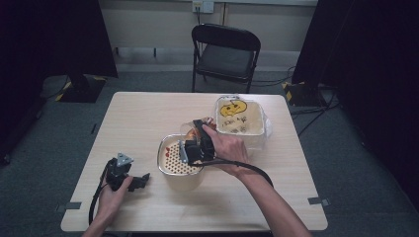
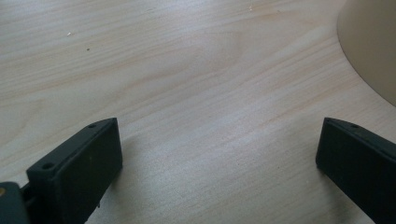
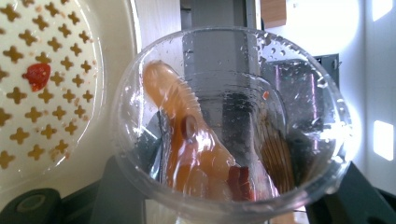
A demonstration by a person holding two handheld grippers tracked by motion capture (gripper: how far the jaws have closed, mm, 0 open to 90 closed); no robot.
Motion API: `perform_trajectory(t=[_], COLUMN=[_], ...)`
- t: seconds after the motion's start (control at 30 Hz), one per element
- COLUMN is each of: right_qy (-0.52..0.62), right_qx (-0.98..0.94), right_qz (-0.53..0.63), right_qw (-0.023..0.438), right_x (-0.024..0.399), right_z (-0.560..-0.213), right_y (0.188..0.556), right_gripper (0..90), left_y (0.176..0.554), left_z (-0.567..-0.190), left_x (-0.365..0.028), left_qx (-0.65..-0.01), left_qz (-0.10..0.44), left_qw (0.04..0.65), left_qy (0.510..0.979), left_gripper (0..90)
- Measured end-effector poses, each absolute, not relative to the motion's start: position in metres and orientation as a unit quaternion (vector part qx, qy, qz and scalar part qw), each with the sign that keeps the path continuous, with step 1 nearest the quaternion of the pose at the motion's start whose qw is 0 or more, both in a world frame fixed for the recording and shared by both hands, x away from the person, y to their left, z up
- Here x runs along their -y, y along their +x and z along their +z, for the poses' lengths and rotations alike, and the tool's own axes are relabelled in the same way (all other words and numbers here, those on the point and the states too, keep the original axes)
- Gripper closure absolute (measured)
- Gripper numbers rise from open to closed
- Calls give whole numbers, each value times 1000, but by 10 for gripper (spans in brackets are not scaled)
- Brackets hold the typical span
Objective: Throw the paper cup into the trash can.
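Observation:
A clear plastic cup, wet inside, lies tilted with its mouth toward the camera. Orange-brown liquid and red bits sit in it. My right gripper is shut on this cup, one black jaw on each side. In the high view the cup is tipped over a round cream strainer bowl with cross-shaped holes, held there by the right gripper. One red piece rests on the strainer. My left gripper lies low on the table, left of the bowl. Its jaws stand open with bare wood between them.
A square clear tub with a yellow drawing stands behind the right hand. The cream bowl's side is just right of the left gripper. A black folding chair stands beyond the table's far edge. Cables trail from both grippers.

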State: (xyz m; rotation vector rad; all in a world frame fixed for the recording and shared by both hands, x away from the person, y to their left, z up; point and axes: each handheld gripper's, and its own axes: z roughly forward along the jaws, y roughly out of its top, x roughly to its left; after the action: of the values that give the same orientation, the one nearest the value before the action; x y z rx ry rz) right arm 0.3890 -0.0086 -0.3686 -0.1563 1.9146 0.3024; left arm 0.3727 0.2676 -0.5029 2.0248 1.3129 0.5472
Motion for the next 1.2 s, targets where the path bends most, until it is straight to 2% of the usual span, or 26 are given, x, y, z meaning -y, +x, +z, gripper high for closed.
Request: perform_trajectory(t=[0.8,1.2], right_qy=[-212,-276], right_qx=[-730,-693], right_qz=[-56,-124], right_qw=[648,654], right_x=[1,2], right_z=[-383,-384], right_y=[376,367], right_gripper=[502,499], left_y=[373,373], left_z=[-503,-503], left_x=[-268,-268], left_qx=[-501,-501], left_qz=[210,210], left_qw=[327,326], left_qy=[773,774], left_gripper=[0,0])
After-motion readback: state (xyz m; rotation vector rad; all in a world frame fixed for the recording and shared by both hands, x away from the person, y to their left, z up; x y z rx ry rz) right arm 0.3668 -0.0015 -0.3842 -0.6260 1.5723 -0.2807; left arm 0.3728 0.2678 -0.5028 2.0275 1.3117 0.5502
